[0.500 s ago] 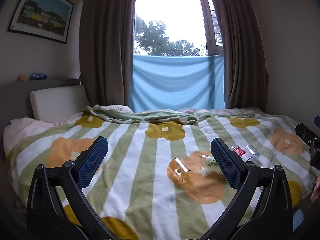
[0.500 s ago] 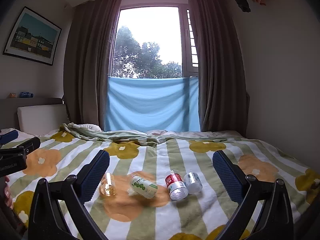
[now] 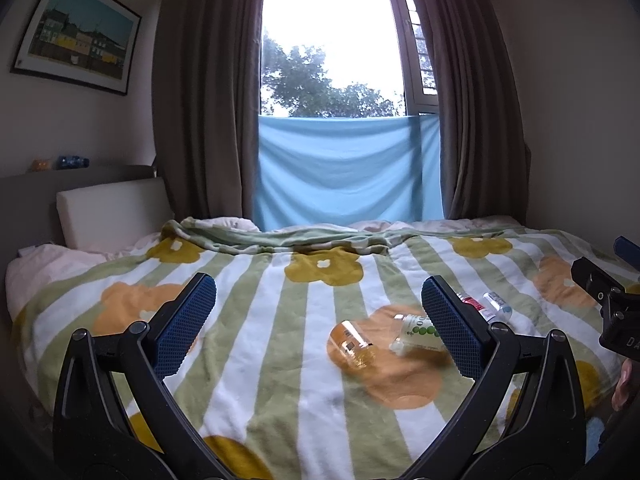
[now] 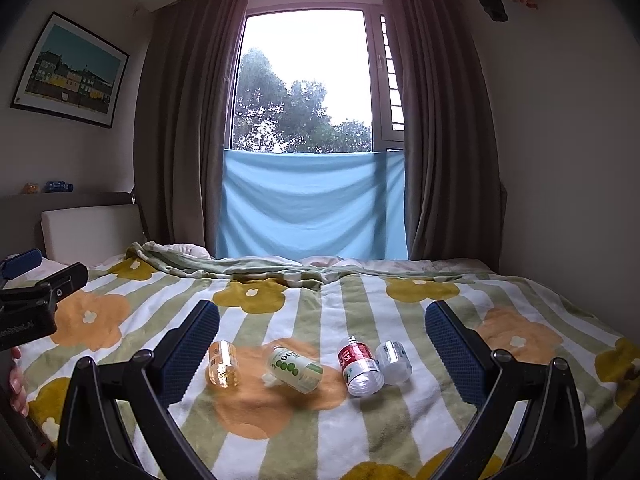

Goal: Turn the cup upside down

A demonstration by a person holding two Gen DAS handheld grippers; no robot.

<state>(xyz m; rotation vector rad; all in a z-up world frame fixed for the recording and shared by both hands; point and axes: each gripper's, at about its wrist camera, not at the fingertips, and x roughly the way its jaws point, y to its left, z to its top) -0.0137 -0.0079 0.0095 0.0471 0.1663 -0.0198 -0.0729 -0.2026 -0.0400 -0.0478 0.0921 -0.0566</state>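
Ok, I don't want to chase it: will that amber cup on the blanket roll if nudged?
Probably a little: the amber cup lies on its side. The plush blanket should slow it. It looks like clear, empty plastic, so likely light and easily knocked.

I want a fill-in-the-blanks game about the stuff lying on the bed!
1. Four little containers lie on the striped flower blanket, all on their ____.
2. The amber see-through cup is the one furthest ____.
3. The cut clear bottle with a red label lies beside the clear ____ one.
4. Both blue-padded tools, right and left, are ____.

Answers: sides; left; plastic; open
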